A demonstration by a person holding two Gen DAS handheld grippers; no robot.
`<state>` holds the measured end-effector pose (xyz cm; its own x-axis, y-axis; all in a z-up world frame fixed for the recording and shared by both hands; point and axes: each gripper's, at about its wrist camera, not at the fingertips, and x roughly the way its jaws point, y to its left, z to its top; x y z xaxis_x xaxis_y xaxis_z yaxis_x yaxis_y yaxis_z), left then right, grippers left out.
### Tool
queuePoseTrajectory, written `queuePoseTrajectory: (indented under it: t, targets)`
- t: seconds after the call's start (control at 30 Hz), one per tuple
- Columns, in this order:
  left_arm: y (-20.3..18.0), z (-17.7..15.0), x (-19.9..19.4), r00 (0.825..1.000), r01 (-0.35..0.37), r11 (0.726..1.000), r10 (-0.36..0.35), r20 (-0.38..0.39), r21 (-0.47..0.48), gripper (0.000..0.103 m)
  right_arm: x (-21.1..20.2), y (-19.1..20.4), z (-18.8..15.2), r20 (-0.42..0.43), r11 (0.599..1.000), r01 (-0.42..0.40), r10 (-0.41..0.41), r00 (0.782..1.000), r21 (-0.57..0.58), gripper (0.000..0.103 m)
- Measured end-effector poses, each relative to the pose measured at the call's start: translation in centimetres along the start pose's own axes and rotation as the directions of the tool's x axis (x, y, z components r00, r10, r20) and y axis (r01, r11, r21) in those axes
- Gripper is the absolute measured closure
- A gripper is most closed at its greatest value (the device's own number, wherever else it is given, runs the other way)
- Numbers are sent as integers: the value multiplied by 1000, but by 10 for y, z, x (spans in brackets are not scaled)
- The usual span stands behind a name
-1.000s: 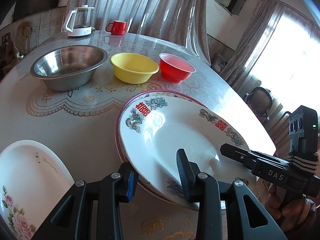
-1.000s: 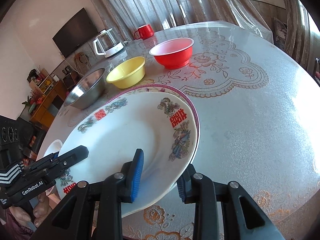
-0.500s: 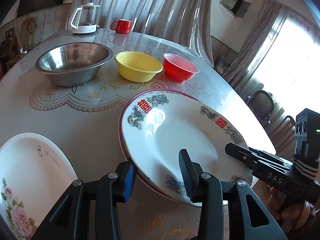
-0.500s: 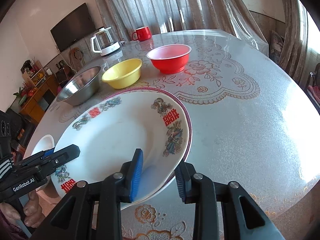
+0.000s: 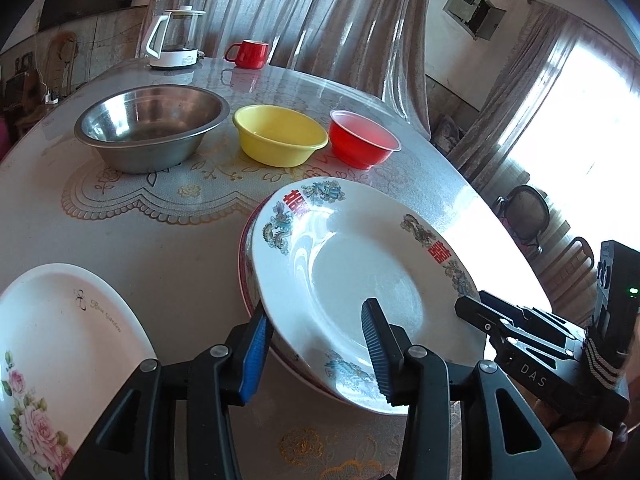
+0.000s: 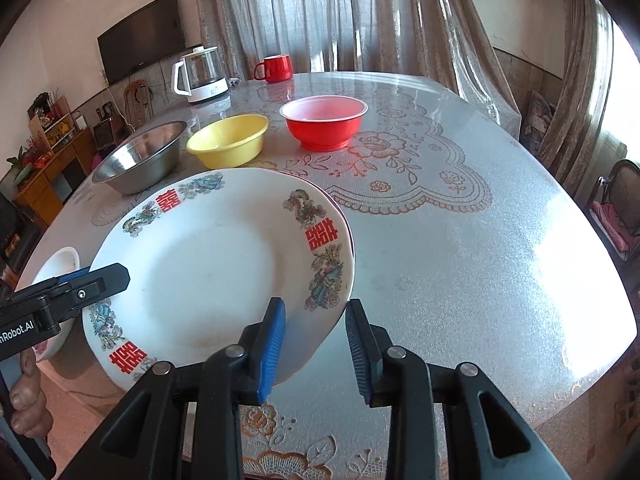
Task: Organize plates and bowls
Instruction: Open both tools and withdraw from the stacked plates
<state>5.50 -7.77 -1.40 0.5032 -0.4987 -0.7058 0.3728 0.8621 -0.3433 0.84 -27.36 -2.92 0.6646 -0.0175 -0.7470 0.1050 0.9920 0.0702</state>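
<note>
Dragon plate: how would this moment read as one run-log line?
dragon plate: over red-rimmed plate | right tool: shut on its rim | left tool: jaws just opening, rim between

A: So what else is sitting around? I spot a glass kettle [image 5: 176, 40] with a white handle in the upper left of the left wrist view, and a red mug [image 5: 249, 54] just to its right.

B: Yep, both at the far edge of the surface [image 6: 460, 248], which has a floral lace-print cover. Grey curtains [image 6: 360, 16] hang behind it, a dark TV [image 6: 140, 36] is on the wall upper left, and a chair [image 5: 526, 210] is at the right.
</note>
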Motion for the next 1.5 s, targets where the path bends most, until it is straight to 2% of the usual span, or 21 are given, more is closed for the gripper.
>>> queuePoseTrajectory:
  t: [0.3, 0.43, 0.5, 0.7, 0.9, 1.2, 1.5]
  targets:
    - [-2, 6, 6, 999, -52, 998, 52, 15, 32, 52, 8, 4, 7, 27, 997, 63, -62, 998, -32, 73]
    - [-5, 4, -4, 987, -142, 988, 136, 90, 65, 46, 9, 6, 7, 58, 995, 81, -77, 995, -57, 74]
    - [-7, 4, -8, 987, -132, 988, 124, 100, 77, 41, 9, 8, 6, 63, 995, 85, -81, 995, -55, 74]
    - [-7, -1, -2, 987, -147, 986, 141, 76, 73, 41, 8, 8, 3, 68, 996, 78, -75, 995, -45, 73]
    - [-8, -3, -4, 982, -183, 979, 177, 72, 91, 41, 13, 15, 1, 60, 995, 85, -82, 995, -60, 61]
    - [3, -8, -16, 978, -204, 977, 200, 66, 57, 38, 11, 10, -1, 48, 999, 45, -44, 998, -20, 60]
    - [12, -15, -24, 978, -201, 979, 199, 61, 26, 38, 10, 10, -1, 38, 999, 41, -41, 998, -1, 60]
